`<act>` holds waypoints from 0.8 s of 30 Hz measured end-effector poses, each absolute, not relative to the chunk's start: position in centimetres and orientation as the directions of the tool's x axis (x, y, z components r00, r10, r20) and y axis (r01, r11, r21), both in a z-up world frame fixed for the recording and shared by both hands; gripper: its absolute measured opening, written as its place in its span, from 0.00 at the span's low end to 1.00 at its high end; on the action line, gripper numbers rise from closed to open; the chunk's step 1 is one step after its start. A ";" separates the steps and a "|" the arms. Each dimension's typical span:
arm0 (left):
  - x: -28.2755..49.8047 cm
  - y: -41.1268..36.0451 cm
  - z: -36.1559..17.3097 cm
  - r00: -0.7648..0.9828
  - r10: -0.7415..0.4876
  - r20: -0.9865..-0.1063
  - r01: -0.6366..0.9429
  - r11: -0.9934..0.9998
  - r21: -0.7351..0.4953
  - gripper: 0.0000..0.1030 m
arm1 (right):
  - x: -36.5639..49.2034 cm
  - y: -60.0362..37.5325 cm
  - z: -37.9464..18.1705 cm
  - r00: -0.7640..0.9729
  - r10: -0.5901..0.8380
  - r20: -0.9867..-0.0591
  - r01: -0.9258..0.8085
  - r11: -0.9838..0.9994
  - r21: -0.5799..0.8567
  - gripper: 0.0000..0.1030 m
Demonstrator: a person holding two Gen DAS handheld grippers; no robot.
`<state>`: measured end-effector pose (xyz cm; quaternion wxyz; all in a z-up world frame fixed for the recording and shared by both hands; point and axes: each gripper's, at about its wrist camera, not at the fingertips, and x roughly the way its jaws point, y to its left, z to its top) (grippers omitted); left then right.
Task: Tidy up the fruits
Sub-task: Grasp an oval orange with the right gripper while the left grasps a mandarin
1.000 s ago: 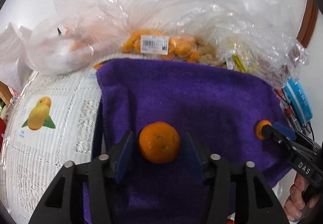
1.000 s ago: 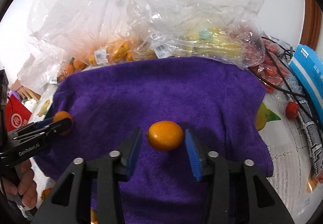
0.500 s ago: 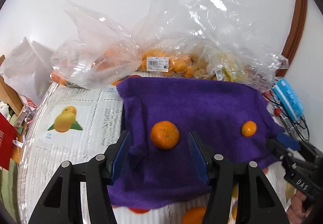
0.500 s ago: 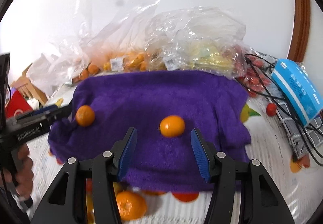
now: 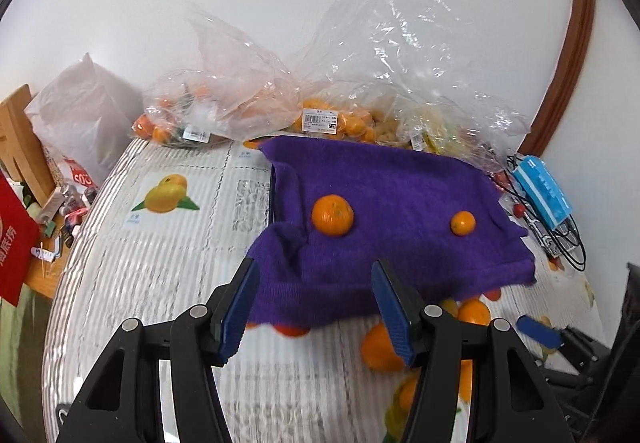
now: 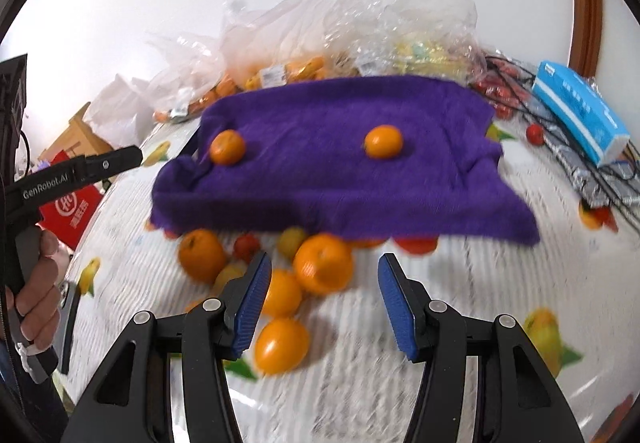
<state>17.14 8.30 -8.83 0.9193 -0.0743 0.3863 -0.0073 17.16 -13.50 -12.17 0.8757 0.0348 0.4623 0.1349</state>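
A purple towel [image 5: 392, 203] [image 6: 340, 159] lies raised on the table. On it rest a larger mandarin [image 5: 332, 214] [image 6: 227, 147] at the left and a smaller orange fruit [image 5: 463, 222] [image 6: 383, 141] at the right. Several loose oranges [image 6: 322, 263] [image 5: 380, 343] lie on the tablecloth in front of the towel. My left gripper [image 5: 316, 309] is open and empty, back from the towel's near edge. My right gripper [image 6: 322, 307] is open and empty above the loose oranges.
Clear plastic bags of fruit [image 5: 336, 119] [image 6: 304, 55] stand behind the towel against the wall. A blue box [image 5: 542, 191] [image 6: 580, 115] and black cables [image 6: 600, 179] lie at the right. A white bag [image 5: 84, 115] and red packaging [image 5: 16, 239] sit at the left table edge.
Both grippers have let go of their fruit, opened and pulled back and up from the towel. The two fruits stay on the towel; the loose oranges in front have come into view.
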 end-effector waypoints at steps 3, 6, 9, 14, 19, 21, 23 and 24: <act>15.7 8.6 -9.1 0.702 -0.079 -0.708 -0.042 0.987 -0.152 0.55 | 15.9 -12.8 -12.9 0.517 0.283 -0.808 -0.206 0.957 0.203 0.54; 14.6 8.8 -9.7 0.692 -0.067 -0.719 -0.049 0.989 -0.139 0.55 | 15.0 -12.0 -13.9 0.508 0.275 -0.817 -0.210 0.959 0.192 0.54; 13.5 9.2 -10.2 0.687 -0.064 -0.724 -0.056 0.989 -0.140 0.55 | 14.5 -11.3 -14.7 0.495 0.256 -0.830 -0.214 0.962 0.169 0.54; 12.2 9.8 -11.2 0.670 -0.063 -0.740 -0.068 0.987 -0.145 0.55 | 14.3 -10.9 -15.5 0.487 0.264 -0.833 -0.214 0.960 0.179 0.38; 11.5 9.4 -12.1 0.656 -0.086 -0.750 -0.048 0.987 -0.155 0.55 | 13.7 -11.1 -15.2 0.497 0.256 -0.829 -0.220 0.962 0.165 0.32; 11.4 8.8 -12.6 0.647 -0.098 -0.756 -0.033 0.987 -0.156 0.55 | 13.3 -11.2 -14.7 0.517 0.241 -0.821 -0.224 0.964 0.142 0.32; 11.4 8.2 -12.8 0.641 -0.110 -0.760 -0.017 0.987 -0.158 0.55 | 12.8 -11.7 -14.3 0.532 0.225 -0.816 -0.224 0.967 0.121 0.32; 11.4 7.8 -12.9 0.638 -0.118 -0.761 -0.009 0.987 -0.160 0.55 | 12.6 -12.0 -14.2 0.534 0.218 -0.817 -0.221 0.969 0.113 0.32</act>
